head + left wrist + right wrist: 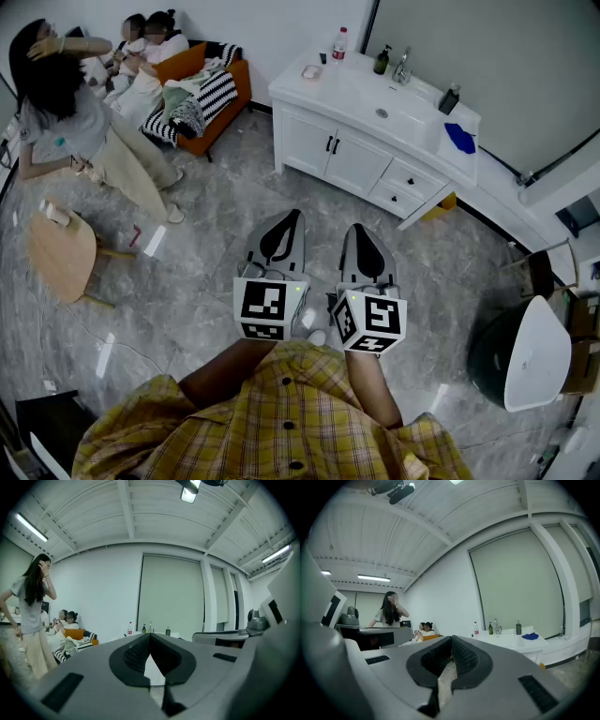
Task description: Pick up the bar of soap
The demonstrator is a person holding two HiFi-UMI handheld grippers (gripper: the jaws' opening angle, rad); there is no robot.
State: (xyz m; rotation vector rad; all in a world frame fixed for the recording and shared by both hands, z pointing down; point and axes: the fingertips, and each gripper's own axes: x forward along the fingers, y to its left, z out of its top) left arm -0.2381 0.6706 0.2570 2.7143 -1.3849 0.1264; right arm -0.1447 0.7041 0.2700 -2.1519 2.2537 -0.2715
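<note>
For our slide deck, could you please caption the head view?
A person in a plaid shirt holds the left gripper and right gripper, both shut and empty, toward a white vanity.

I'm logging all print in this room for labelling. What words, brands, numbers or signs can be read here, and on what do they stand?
No text here can be read.
Left marker cube: black-and-white square pattern only, no letters.
Right marker cube: likewise a pattern only.
Red-labelled bottle on the white vanity: label too small to read.
Dark pump bottle by the tap: too small to read.
</note>
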